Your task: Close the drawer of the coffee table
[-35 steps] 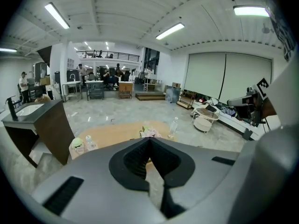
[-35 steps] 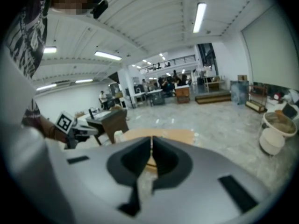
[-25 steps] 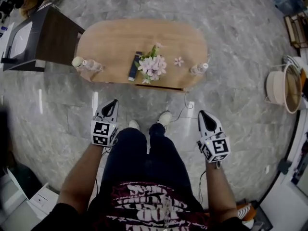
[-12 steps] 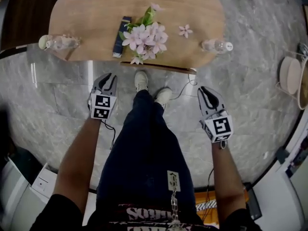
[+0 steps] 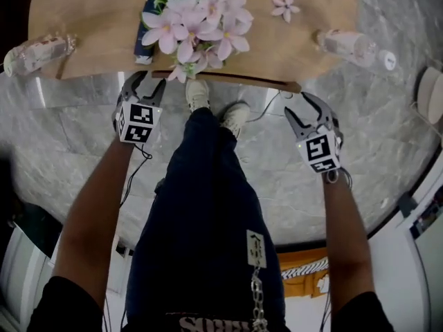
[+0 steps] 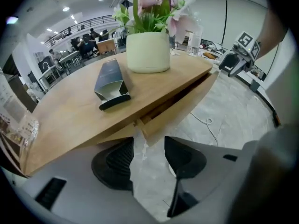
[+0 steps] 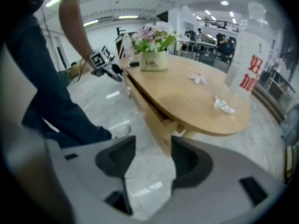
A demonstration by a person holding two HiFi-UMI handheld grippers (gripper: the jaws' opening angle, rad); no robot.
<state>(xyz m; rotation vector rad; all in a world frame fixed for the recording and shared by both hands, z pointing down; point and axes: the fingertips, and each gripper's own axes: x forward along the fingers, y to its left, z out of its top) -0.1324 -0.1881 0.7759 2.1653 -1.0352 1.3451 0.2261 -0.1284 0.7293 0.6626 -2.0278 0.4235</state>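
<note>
The oval wooden coffee table (image 5: 104,26) fills the top of the head view. Its drawer (image 5: 228,79) stands slightly out along the near edge, seen as a gap under the top in the left gripper view (image 6: 182,101) and the right gripper view (image 7: 145,104). My left gripper (image 5: 145,83) hangs just in front of the drawer's left end. Its jaws are opening, with only the drawer's corner and floor showing between the pads (image 6: 117,164). My right gripper (image 5: 308,106) is off the drawer's right end, jaws opening and nothing held.
On the table stand a vase of pink flowers (image 5: 197,19), a dark box (image 5: 151,12), a loose blossom (image 5: 285,7) and a plastic bottle at each end (image 5: 38,50) (image 5: 353,47). The person's legs and shoes (image 5: 214,109) are between the grippers. A cable (image 5: 266,109) lies on the marble floor.
Both grippers have dropped and come up to the table's near edge, and both have gone from shut to open. The person has stepped closer, so the table fills more of the view.
</note>
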